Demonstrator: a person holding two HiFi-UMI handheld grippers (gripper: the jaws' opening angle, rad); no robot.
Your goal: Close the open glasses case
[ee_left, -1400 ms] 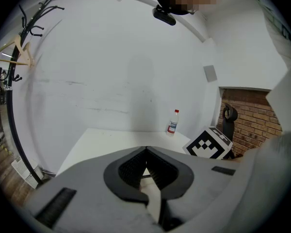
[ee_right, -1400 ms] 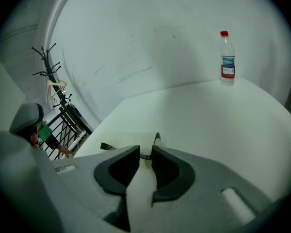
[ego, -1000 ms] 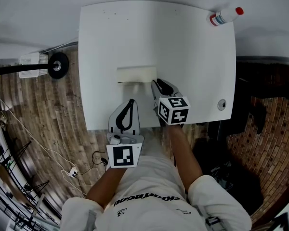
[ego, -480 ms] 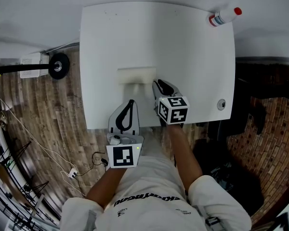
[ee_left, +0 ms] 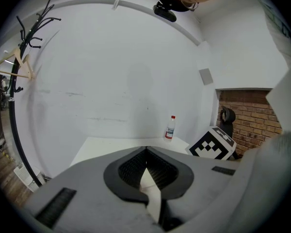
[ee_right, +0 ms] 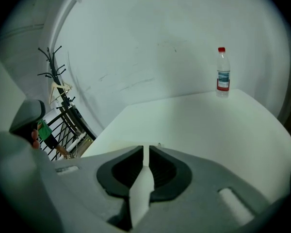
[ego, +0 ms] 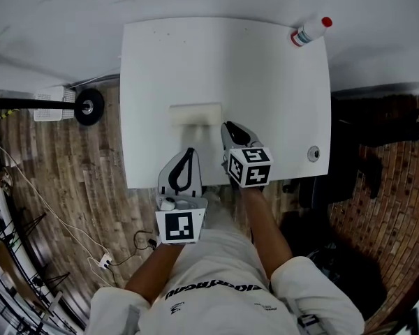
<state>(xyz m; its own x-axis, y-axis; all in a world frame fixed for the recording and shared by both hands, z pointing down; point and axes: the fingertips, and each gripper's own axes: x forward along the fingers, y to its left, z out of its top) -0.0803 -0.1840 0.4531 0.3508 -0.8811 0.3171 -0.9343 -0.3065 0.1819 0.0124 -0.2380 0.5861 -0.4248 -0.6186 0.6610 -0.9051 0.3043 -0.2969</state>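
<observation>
A cream-white glasses case (ego: 195,113) lies on the white table (ego: 265,82), a little in from its front edge. I cannot tell from here how its lid stands. My left gripper (ego: 190,149) hovers over the table's front edge, just short of the case, jaws together and empty. My right gripper (ego: 226,125) is right of the case, its tip close to the case's right end, jaws together with nothing between them. In the left gripper view the left gripper (ee_left: 146,149) covers the case; in the right gripper view the right gripper (ee_right: 145,150) does the same.
A clear bottle (ego: 309,31) with a red cap stands at the table's far right corner, also seen as the bottle (ee_left: 170,127) and the bottle (ee_right: 223,72). A cable hole (ego: 313,153) sits near the table's right edge. A black wheel (ego: 88,107) rests on the wooden floor at left.
The head view has shifted a little, so table and bottle sit differently in the frame. Both grippers and the case keep about the same places relative to each other.
</observation>
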